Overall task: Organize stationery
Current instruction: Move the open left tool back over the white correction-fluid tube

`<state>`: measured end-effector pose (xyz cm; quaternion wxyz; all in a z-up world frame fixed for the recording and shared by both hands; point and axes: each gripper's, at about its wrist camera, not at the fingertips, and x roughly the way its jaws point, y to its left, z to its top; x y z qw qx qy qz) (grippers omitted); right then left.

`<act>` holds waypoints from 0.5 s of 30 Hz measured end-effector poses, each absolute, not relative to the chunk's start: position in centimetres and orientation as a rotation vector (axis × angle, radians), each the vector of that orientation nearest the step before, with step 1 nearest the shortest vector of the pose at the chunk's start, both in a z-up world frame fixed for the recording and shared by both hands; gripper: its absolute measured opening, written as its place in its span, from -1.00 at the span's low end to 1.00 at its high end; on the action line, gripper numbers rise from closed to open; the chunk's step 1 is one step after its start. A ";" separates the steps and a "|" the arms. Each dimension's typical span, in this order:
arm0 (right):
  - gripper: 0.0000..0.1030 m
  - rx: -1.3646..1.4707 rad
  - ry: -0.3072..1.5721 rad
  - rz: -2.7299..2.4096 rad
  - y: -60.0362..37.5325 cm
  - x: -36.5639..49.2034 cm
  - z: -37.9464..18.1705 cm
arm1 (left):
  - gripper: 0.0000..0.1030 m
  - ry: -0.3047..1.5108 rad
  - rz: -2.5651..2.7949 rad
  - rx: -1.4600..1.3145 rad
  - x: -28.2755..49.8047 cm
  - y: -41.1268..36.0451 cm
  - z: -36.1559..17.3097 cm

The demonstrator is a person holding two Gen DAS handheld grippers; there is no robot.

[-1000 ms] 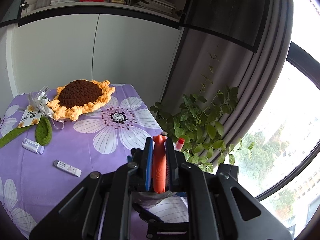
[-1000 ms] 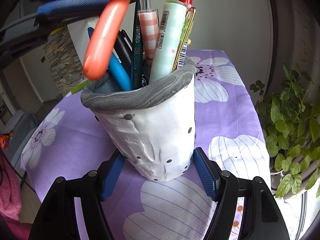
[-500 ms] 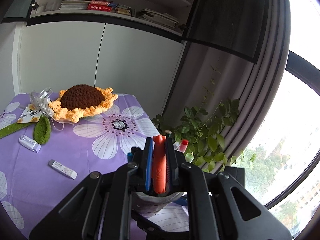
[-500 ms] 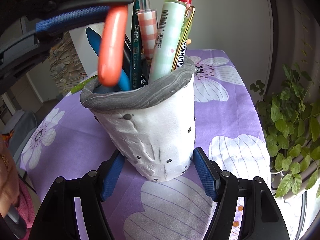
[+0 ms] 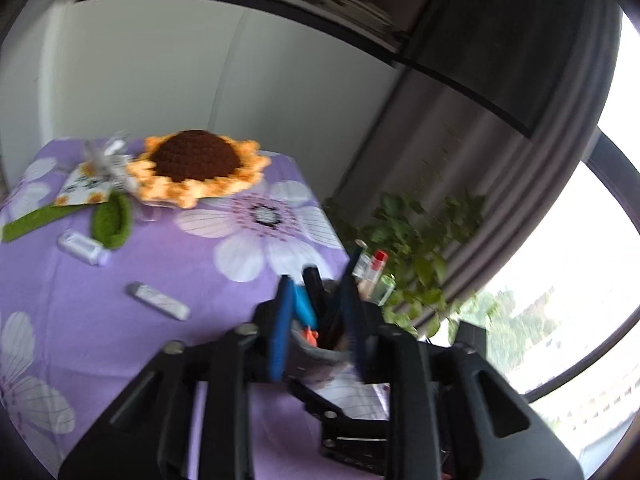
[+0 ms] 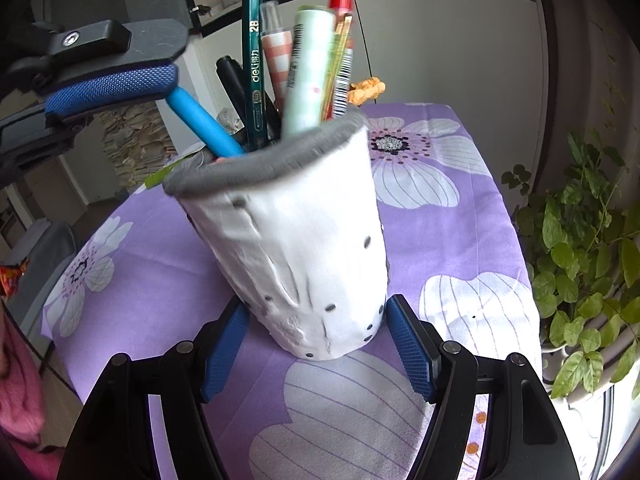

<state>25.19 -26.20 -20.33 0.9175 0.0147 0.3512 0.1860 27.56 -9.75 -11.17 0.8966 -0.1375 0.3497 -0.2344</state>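
A white pen holder (image 6: 304,248) with a grey rim stands on the purple flowered cloth, full of pens and a green pencil (image 6: 253,76). My right gripper (image 6: 316,344) is shut on the pen holder's base. My left gripper (image 5: 318,320) is open and empty, hovering just above the holder's mouth (image 5: 320,354); one of its blue pads (image 6: 112,88) shows in the right wrist view. An orange tool (image 5: 310,336) lies inside the holder among the pens. A white eraser-like stick (image 5: 158,300) and a white correction tape (image 5: 82,246) lie on the cloth to the left.
A crocheted sunflower (image 5: 196,170) with a green leaf (image 5: 114,224) and a card lies at the table's far side. A leafy plant (image 5: 420,240) stands off the table's right edge by the window. White cabinets stand behind the table.
My left gripper opened and let go of the orange tool, which dropped into the pen holder. The holder now tilts slightly.
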 end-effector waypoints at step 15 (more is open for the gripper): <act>0.40 0.046 0.735 0.381 -26.7 25.7 -20.4 | 0.10 0.916 -0.146 -0.293 31.1 -6.4 -13.7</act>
